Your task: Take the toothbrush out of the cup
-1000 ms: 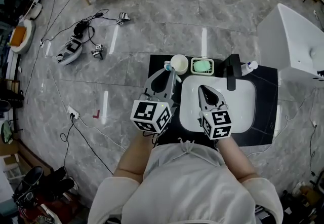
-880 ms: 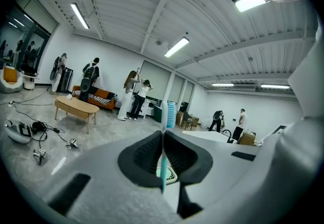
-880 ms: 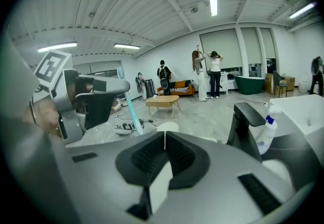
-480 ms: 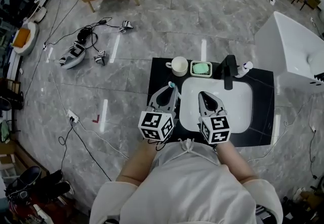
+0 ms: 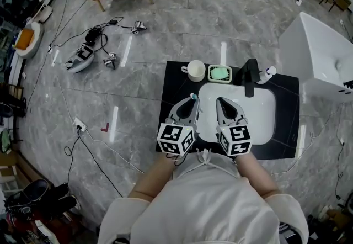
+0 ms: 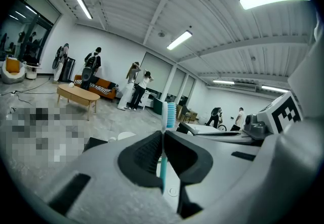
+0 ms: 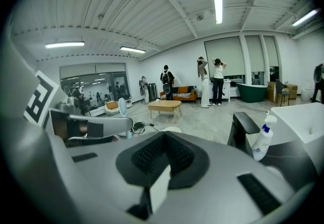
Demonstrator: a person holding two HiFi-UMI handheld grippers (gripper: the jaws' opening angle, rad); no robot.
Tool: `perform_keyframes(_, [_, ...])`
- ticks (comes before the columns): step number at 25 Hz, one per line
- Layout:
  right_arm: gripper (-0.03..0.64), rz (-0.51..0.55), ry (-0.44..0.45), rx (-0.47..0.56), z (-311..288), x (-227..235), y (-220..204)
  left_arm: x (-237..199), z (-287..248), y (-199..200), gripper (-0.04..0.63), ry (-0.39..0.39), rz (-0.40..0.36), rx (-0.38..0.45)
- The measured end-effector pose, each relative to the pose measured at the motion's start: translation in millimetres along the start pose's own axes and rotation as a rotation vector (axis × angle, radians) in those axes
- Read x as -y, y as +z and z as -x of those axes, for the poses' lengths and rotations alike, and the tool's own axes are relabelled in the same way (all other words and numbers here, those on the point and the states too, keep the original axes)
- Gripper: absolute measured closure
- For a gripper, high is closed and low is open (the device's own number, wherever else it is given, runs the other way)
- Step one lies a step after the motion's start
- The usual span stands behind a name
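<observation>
My left gripper (image 5: 190,105) is shut on a teal and white toothbrush (image 6: 163,159), which stands upright between the pads with its bristle head (image 6: 170,113) above the jaws. In the head view the toothbrush (image 5: 193,96) is over the black counter's left part, well in front of the white cup (image 5: 195,70) and clear of it. The cup's rim (image 6: 119,136) shows low beyond the jaws. My right gripper (image 5: 220,102) hovers over the white sink basin (image 5: 259,110), shut with nothing in it; in its own view the right gripper (image 7: 164,139) has its pads together.
A green soap dish (image 5: 219,73), a black faucet (image 5: 251,76) and a white pump bottle (image 5: 268,73) line the back of the black counter (image 5: 287,127). A white bathtub (image 5: 322,55) stands at the right. Cables and devices lie on the floor at the left.
The left gripper has drawn back from the cup toward the person, carrying the toothbrush away from it. The right gripper has stayed over the sink.
</observation>
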State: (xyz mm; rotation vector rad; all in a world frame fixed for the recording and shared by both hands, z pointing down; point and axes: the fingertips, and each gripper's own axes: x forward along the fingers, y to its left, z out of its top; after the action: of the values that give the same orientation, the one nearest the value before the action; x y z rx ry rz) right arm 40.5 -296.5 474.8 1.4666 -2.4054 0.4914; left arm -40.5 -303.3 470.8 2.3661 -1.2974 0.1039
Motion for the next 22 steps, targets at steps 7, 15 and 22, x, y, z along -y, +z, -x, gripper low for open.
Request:
perform_keyframes(7, [0.591,-0.009,-0.008,-0.01,-1,2,-2,-5,-3,1,0.565,-0.001,0.005,-0.008])
perform_keyframes(15, [0.591,-0.02,-0.005,-0.023,-1,-1,-10,-5,-1,-2,0.565,-0.013,0.009,-0.014])
perform_keyframes(22, [0.591,-0.021,0.001,-0.03,-2,-6,-12,-5,1,-3,0.565,-0.02,0.009,-0.021])
